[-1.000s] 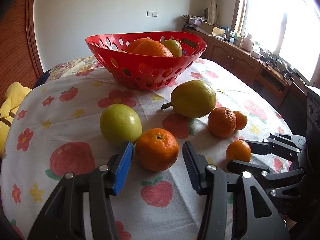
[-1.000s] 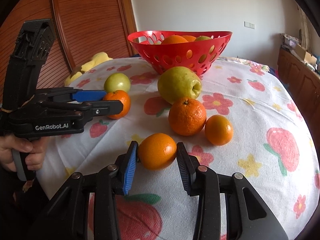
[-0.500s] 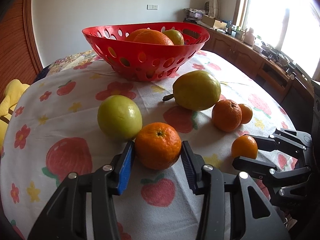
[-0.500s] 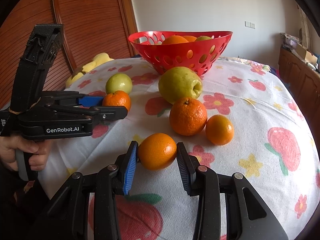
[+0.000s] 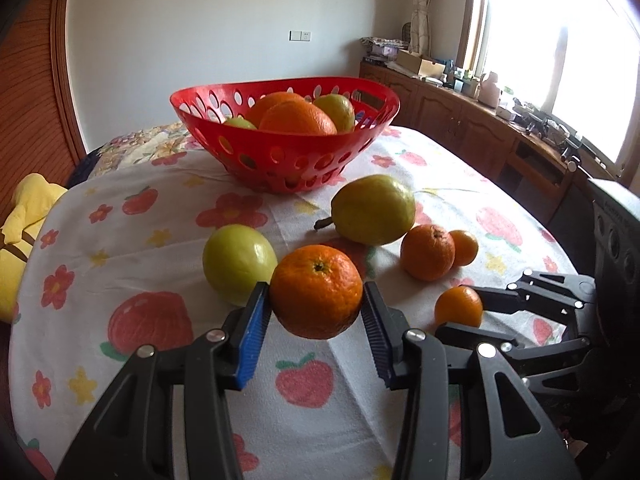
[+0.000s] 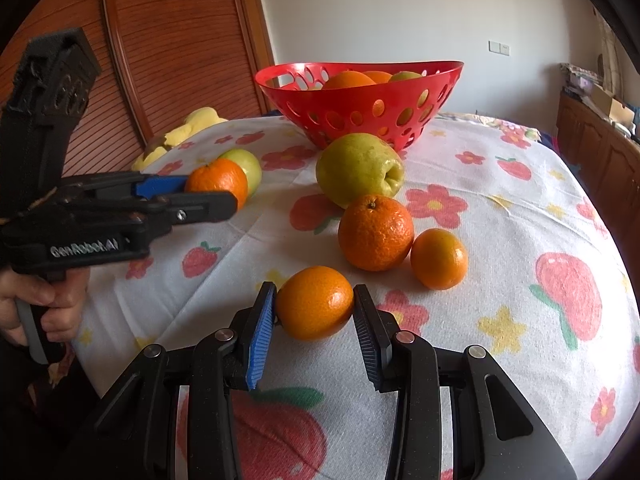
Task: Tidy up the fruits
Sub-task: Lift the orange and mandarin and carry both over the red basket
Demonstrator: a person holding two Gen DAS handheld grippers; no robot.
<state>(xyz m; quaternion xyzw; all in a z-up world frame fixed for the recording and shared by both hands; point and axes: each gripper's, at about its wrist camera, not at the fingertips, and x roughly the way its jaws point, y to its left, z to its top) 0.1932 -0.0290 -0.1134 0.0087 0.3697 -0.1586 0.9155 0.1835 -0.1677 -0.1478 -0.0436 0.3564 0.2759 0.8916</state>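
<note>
1. The left tongs (image 5: 316,316) are clamped on a large orange (image 5: 316,291), which is pressed by both ridged pads and appears to be lifted just clear of the desk (image 5: 120,240), though the underside is poorly seen.
2. The right tongs (image 6: 314,320) are closed on a smaller orange (image 6: 315,303), which is gripped from both sides low over the flowered cloth near the desk's front edge.
3. In the right wrist view, the left tongs are seen from the side at the left of the picture, with a hand (image 6: 36,304) wrapped round the grip.
4. A small green apple (image 5: 238,262) is found just behind the large orange, to its left in the left wrist view.
5. A large yellow-green pear (image 5: 374,210) is laid on its side between the held fruits and a red perforated basket (image 5: 288,160).
6. Beside the pear, a medium orange (image 5: 427,253) and a small mandarin (image 5: 464,247) are set touching each other.
7. The basket is stood at the far side of the desk, and oranges and greenish fruit are already held in it.
8. A yellow soft toy (image 5: 24,224) is seen past the desk's left edge, before a wooden slatted door (image 6: 168,40).
9. A wooden sideboard (image 5: 480,136) under a bright window is cluttered with small items.
</note>
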